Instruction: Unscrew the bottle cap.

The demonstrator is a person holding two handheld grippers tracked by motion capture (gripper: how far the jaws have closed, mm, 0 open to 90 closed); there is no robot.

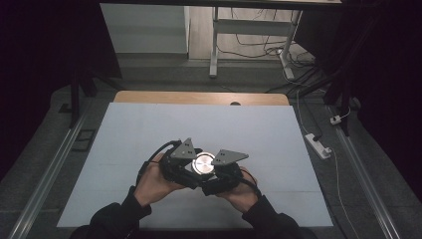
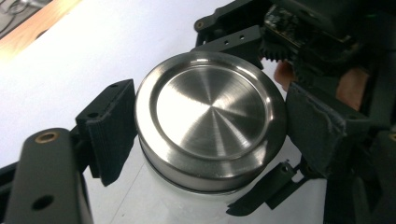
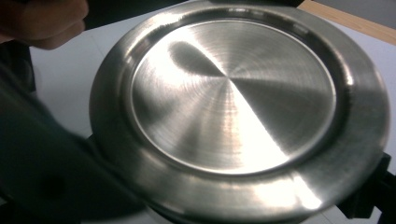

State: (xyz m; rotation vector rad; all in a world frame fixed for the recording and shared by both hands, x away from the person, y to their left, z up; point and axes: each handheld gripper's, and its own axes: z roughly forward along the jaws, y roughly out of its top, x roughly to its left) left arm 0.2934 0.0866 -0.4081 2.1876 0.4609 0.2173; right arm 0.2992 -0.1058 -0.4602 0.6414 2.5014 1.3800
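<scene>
Bracing a steel-lidded jar [image 1: 203,163], the right claw [image 1: 219,172] clamps its body from 3 o'clock while the left claw [image 2: 205,135], partly spread, grips the lid [image 2: 210,119] to twist.

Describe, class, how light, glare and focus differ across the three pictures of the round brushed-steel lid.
High view: dark surroundings, the white tabletop evenly lit, the round brushed-steel lid blown out to a bright glare spot. Left gripper view: lid sharp, with fan-shaped reflections; the near black ribbed jaw pad is soft. Right gripper view: lid very close, slightly blurred, with a bright wedge of glare and a dark blurred shape at lower left.
</scene>
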